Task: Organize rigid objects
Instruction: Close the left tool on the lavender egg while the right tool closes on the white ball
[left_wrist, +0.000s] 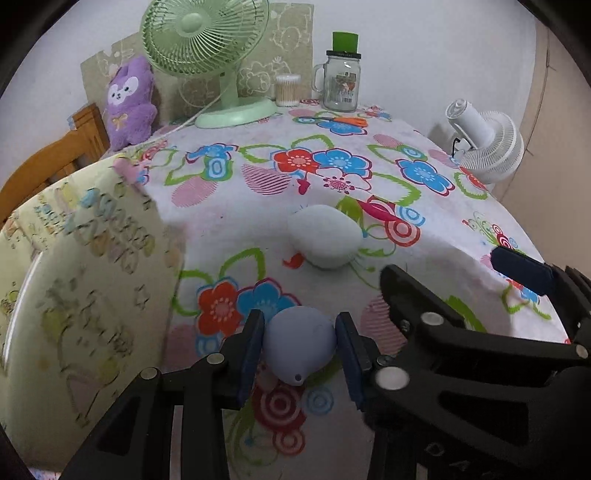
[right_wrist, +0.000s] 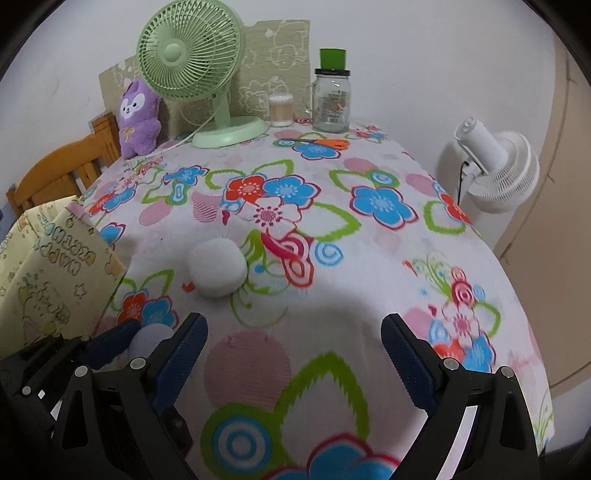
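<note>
My left gripper (left_wrist: 300, 345) is shut on a small lavender rounded object (left_wrist: 300, 341), held just above the flowered tablecloth (left_wrist: 424, 240); it also shows in the right wrist view (right_wrist: 149, 339), at the lower left. A pale green rounded object (left_wrist: 325, 234) lies on the cloth beyond it, also in the right wrist view (right_wrist: 217, 266). My right gripper (right_wrist: 294, 356) is open and empty over the cloth to the right of the left one, and shows in the left wrist view (left_wrist: 439, 269).
A yellow patterned box (left_wrist: 74, 295) stands at the left, seen too in the right wrist view (right_wrist: 48, 266). At the back are a green fan (left_wrist: 207, 40), a purple plush (left_wrist: 129, 103), cotton swabs (left_wrist: 288, 90), a glass jar (left_wrist: 341, 83) and orange scissors (left_wrist: 343, 120). A white fan (left_wrist: 487, 142) stands off the right edge.
</note>
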